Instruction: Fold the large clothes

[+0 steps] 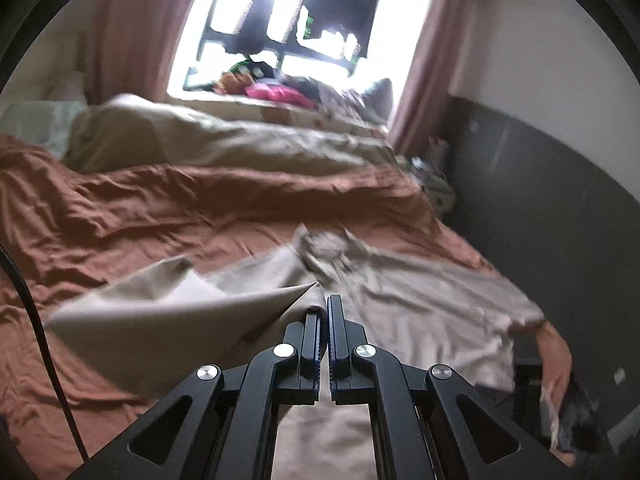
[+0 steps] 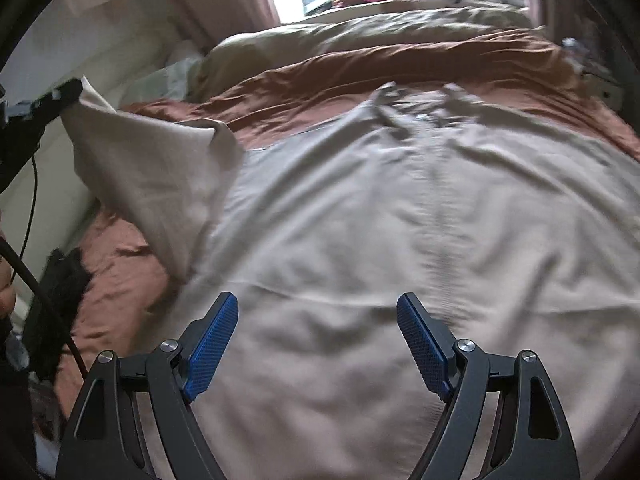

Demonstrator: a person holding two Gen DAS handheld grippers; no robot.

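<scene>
Shirt (image 2: 400, 216), beige, large, spread front-up over the rust-brown bedsheet (image 2: 400, 64). Collar (image 2: 420, 104) at the far end, hem toward the camera; long axis runs away from the person, button placket down the middle. One sleeve-side flap (image 2: 152, 172) is lifted off the bed on the left, hanging taut from the left gripper (image 1: 325, 310).

Left gripper: jaws together, a corner of beige cloth pinched at the tips in its own view. In the right view that same tool appears only as a dark bar at the top of the raised flap.

Right gripper (image 2: 318, 312): jaws wide apart, blue pads (image 2: 212, 352) bare, nothing between them. It hovers over the near part of the shirt, close to the hem.

Judgement: the raised flap lies left of the placket, so folding means carrying it rightward across that axis. The left hand is the nearer and already has it; the right is free to steady the body panel.

Beyond: tan duvet (image 2: 340, 36), bright window (image 1: 300, 20), pink curtains (image 1: 132, 28).
</scene>
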